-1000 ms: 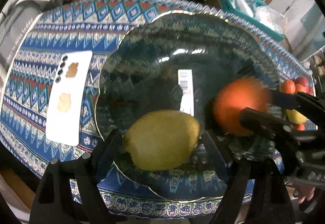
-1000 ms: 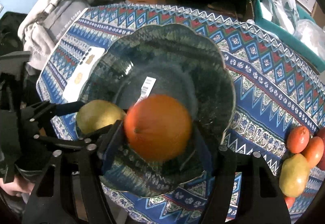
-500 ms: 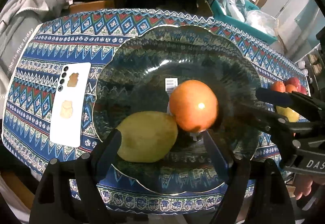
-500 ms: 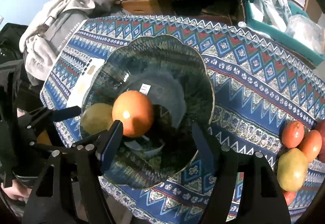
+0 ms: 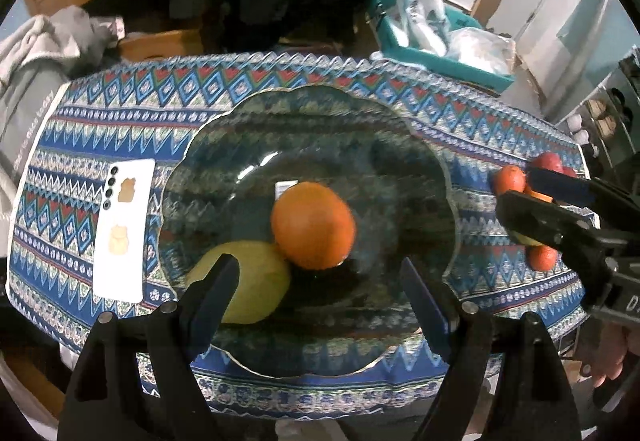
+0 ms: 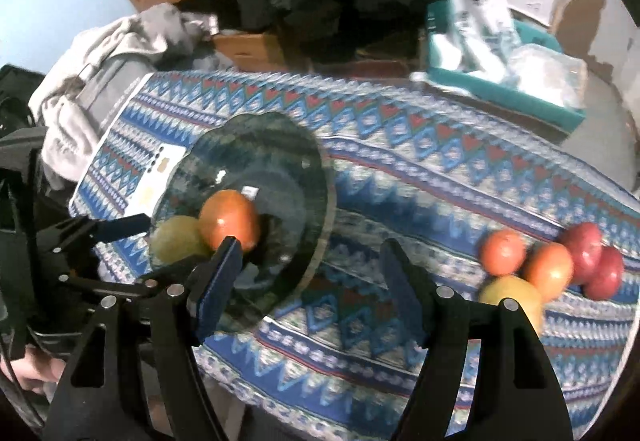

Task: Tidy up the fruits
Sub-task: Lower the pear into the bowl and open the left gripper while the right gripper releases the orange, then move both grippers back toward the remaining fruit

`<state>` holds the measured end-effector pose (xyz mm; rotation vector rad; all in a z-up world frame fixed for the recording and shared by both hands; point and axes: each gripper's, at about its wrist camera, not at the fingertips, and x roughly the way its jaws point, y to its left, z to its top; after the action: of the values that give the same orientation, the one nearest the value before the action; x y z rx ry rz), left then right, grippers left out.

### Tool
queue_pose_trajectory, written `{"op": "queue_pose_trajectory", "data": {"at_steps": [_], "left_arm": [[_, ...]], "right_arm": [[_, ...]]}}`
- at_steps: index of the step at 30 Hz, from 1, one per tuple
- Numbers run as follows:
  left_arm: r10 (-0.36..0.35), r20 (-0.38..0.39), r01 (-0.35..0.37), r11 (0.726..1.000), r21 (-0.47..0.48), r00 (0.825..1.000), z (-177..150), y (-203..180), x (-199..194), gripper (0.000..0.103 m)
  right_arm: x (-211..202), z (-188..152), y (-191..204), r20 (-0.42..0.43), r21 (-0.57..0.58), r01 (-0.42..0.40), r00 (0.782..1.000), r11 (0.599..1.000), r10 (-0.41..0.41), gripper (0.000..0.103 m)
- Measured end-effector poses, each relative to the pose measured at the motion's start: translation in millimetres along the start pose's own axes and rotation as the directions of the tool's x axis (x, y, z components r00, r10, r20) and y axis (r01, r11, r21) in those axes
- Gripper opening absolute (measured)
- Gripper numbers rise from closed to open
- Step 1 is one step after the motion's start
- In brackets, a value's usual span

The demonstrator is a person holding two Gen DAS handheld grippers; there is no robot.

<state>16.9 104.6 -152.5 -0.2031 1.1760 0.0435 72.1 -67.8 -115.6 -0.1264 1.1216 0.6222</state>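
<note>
The loose fruit (image 6: 548, 273) sits clustered at the right of the right wrist frame, on the cloth (image 6: 400, 177), well apart from the bowl (image 6: 280, 145) at centre left that already holds an orange (image 6: 229, 219) and a pear (image 6: 178, 239). The right gripper (image 6: 312, 277), released with jaws that have just been opening on nothing, is nearer the cluster. The left gripper (image 5: 316, 289) hangs over the bowl, also spread and empty.

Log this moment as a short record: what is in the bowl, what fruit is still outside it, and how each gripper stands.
bowl: dark glass bowl on patterned tablecloth
in bowl: orange touching yellow-green pear
outside bowl: fruit pile on the cloth, to the right
left gripper: open, empty, above the bowl
right gripper: open, empty, jaws have just been opening
other: white phone beside the bowl
</note>
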Motion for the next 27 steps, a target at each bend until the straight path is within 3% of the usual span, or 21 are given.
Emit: {"op": "queue_pose_trajectory", "data": {"at_steps": [8,17,27], "left_arm": [[-0.05,0.024,0.049,0.997,0.067,0.998,5.2,-41.1,-16.5,0.084],[-0.078,0.027,0.073,0.986,0.151,0.997,7.2,-83.0,-27.7,0.085],[-0.084,0.003,0.082,0.975,0.207,0.996,4.0,-118.9,-26.0,0.086]], "right_arm": [[-44.1,-15.7,-41.8,0.043,0.061,0.086,0.995,0.994,-0.088,0.073],[-87.8,-36.5,-77.2,0.096,0.108,0.117,0.987,0.987,-0.127,0.077],[-100.1,-59.9,-117.0,0.09,0.176,0.139,0.984,0.975,-0.156,0.08]]}}
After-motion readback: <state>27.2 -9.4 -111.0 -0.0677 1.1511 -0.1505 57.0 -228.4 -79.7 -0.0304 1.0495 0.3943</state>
